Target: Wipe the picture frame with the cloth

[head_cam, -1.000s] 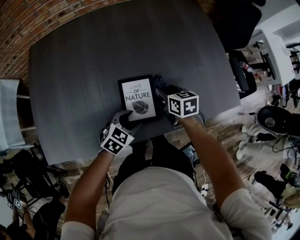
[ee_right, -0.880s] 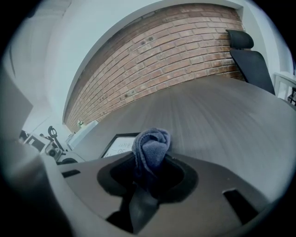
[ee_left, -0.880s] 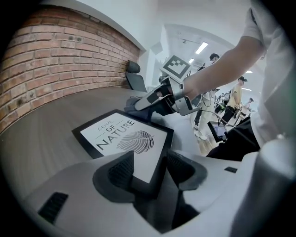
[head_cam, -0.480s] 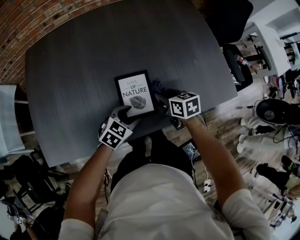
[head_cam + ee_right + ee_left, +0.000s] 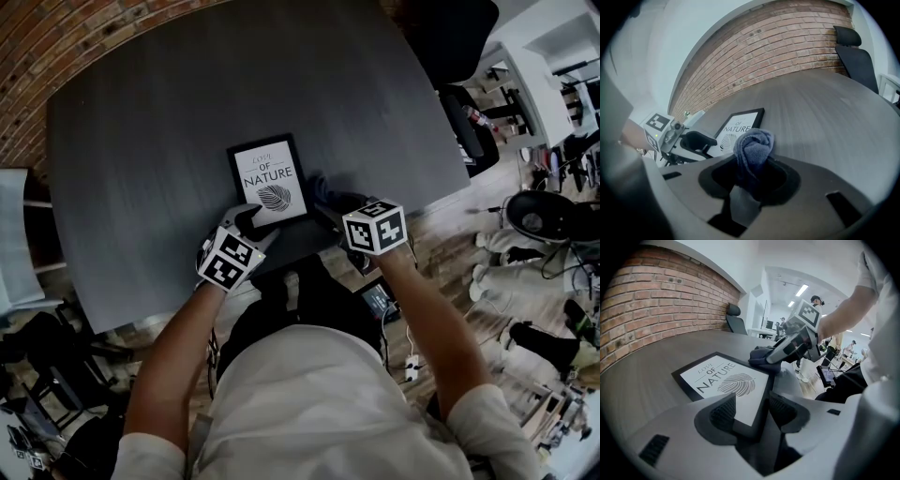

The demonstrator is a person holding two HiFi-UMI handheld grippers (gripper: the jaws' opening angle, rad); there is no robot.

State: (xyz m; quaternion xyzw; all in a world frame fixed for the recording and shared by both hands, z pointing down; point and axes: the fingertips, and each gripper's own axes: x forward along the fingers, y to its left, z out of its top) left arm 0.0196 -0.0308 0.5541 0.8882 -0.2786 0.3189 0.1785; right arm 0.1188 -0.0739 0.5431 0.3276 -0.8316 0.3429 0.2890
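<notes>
A black picture frame with a white leaf print lies flat on the dark table. In the left gripper view the frame has its near corner between the jaws of my left gripper, which is shut on it. My right gripper is shut on a bunched blue-grey cloth. In the head view the right gripper holds the cloth just off the frame's right edge, near its lower corner. The left gripper sits at the frame's near edge.
The table's near edge runs just under both grippers. A brick wall borders the far side. A black office chair stands at the far right corner, and another person's legs and gear lie on the floor to the right.
My right gripper has drawn the cloth back along the frame's right side toward the near edge. The left gripper has stayed on the frame's corner.
</notes>
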